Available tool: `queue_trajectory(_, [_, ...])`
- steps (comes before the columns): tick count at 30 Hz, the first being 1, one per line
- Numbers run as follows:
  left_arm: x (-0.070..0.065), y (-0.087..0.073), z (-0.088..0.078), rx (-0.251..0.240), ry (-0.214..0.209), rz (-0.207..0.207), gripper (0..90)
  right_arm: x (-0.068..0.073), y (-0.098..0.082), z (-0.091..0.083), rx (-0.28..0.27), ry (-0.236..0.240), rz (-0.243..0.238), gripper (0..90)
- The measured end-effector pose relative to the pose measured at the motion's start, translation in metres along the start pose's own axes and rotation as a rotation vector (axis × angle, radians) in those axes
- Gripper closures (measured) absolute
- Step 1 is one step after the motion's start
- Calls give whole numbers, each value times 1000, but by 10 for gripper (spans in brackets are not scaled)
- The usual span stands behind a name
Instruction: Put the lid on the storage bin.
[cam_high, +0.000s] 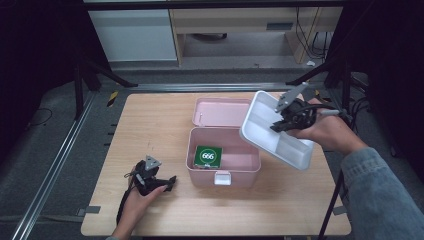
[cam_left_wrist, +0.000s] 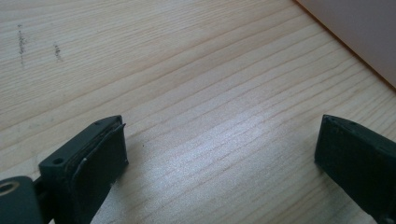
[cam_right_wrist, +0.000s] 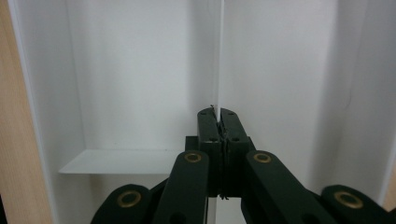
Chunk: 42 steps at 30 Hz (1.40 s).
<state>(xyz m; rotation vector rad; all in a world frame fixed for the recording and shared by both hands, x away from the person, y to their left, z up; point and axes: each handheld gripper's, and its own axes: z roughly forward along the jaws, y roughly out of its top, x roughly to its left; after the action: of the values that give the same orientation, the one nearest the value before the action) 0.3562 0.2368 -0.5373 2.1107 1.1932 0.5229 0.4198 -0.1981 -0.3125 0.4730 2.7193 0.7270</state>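
A pink box (cam_high: 223, 165) stands open in the middle of the wooden table (cam_high: 150, 125), its lid (cam_high: 222, 112) laid back behind it. Inside at the left lies a green card (cam_high: 208, 156) marked 666. A white divided tray (cam_high: 275, 131) hangs tilted in the air above the box's right side. My right gripper (cam_high: 281, 123) is shut on one of its thin dividers (cam_right_wrist: 221, 60), seen pinched between the jaws in the right gripper view. My left gripper (cam_high: 171, 182) rests on the table to the left of the box, open with bare wood (cam_left_wrist: 201, 116) between its jaws (cam_left_wrist: 224, 158).
The pink box wall (cam_left_wrist: 355, 28) shows at the upper right of the left gripper view. Dark frame poles (cam_high: 80, 75) stand around the table, and a slanted one (cam_high: 332, 200) rises at its front right edge. Pale cabinets (cam_high: 135, 30) stand beyond.
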Motion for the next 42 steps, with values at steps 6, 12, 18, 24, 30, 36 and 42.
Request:
queue_trajectory(6, [0, 0, 0, 0, 0, 0, 16, 7, 45, 14, 18, 28, -87, 900])
queue_trajectory(12, [0, 0, 0, 0, 0, 0, 16, 16, 78, 27, 26, 49, -151, 900])
queue_trajectory(18, [0, 0, 0, 0, 0, 0, 16, 23, 99, 38, 30, 68, -189, 900])
queue_trajectory(24, [0, 0, 0, 4, -3, 1, 16, 28, 111, 50, 39, 85, -215, 900])
queue_trajectory(30, [0, 0, 0, 4, -3, 1, 16, 33, 117, 58, 42, 95, -227, 900])
queue_trajectory(36, [0, 0, 0, 4, -3, 1, 16, 37, 117, 66, 56, 108, -236, 900])
queue_trajectory(42, [0, 0, 0, 4, -3, 0, 16, 40, 113, 74, 74, 124, -241, 900])
